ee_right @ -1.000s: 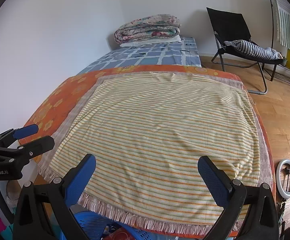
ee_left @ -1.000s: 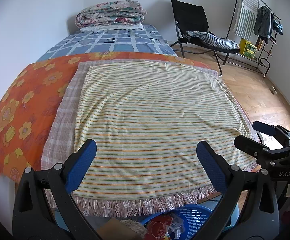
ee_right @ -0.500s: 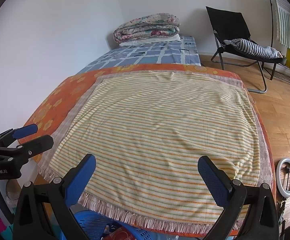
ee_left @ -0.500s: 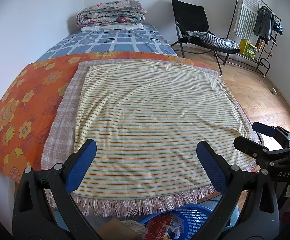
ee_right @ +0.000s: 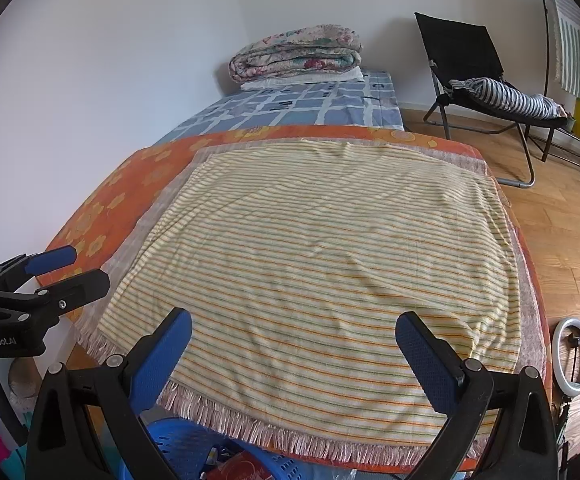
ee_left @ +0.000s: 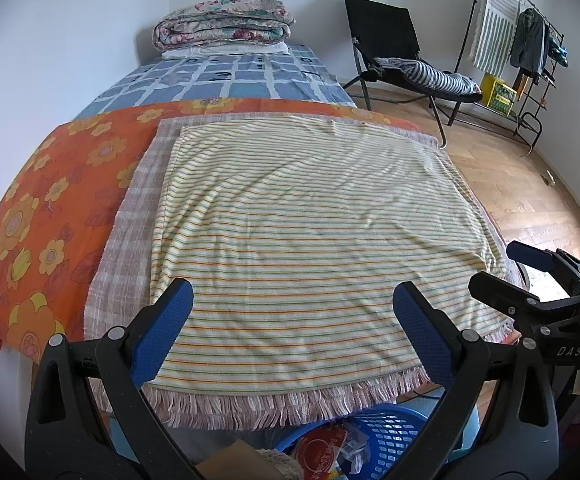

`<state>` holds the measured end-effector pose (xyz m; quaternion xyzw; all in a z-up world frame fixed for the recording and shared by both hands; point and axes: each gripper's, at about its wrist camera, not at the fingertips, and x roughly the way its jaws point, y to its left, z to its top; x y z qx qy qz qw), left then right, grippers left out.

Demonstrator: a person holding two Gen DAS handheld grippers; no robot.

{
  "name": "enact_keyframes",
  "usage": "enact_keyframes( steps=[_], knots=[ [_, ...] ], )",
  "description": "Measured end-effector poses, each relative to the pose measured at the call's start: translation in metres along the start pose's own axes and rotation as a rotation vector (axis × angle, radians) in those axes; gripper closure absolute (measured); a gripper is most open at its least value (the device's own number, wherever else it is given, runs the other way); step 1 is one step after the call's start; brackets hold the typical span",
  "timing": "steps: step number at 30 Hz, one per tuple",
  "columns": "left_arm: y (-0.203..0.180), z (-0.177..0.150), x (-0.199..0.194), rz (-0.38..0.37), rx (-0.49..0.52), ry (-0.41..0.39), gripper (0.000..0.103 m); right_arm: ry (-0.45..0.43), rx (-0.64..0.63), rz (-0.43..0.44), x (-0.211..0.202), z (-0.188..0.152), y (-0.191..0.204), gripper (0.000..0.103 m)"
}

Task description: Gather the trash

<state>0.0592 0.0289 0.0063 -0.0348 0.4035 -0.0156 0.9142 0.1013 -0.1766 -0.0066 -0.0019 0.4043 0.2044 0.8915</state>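
Observation:
My left gripper [ee_left: 292, 304] is open and empty, held above the near edge of a yellow striped cloth [ee_left: 310, 216] spread over a bed. My right gripper [ee_right: 292, 336] is open and empty over the same cloth [ee_right: 322, 256]; it also shows at the right of the left wrist view [ee_left: 506, 268]. A blue basket [ee_left: 382, 436] with a red packet [ee_left: 322, 452] and other wrappers sits on the floor below the bed's near edge; it also shows in the right wrist view [ee_right: 177, 448]. No trash shows on the cloth.
A folded floral quilt [ee_left: 221, 20] lies at the bed's far end. A black folding chair [ee_left: 394, 48] with striped fabric and a clothes rack [ee_left: 522, 40] stand on the wooden floor at right. A white ring light [ee_right: 574, 356] lies on the floor.

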Motion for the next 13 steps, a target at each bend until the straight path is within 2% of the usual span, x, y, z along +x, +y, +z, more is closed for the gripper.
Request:
enact_keyframes(
  steps=[13],
  knots=[
    [0.0014, 0.0007, -0.0004, 0.011, 0.002, -0.001, 0.001, 0.011, -0.008, -0.002, 0.0019, -0.0023, 0.0021, 0.0]
  ],
)
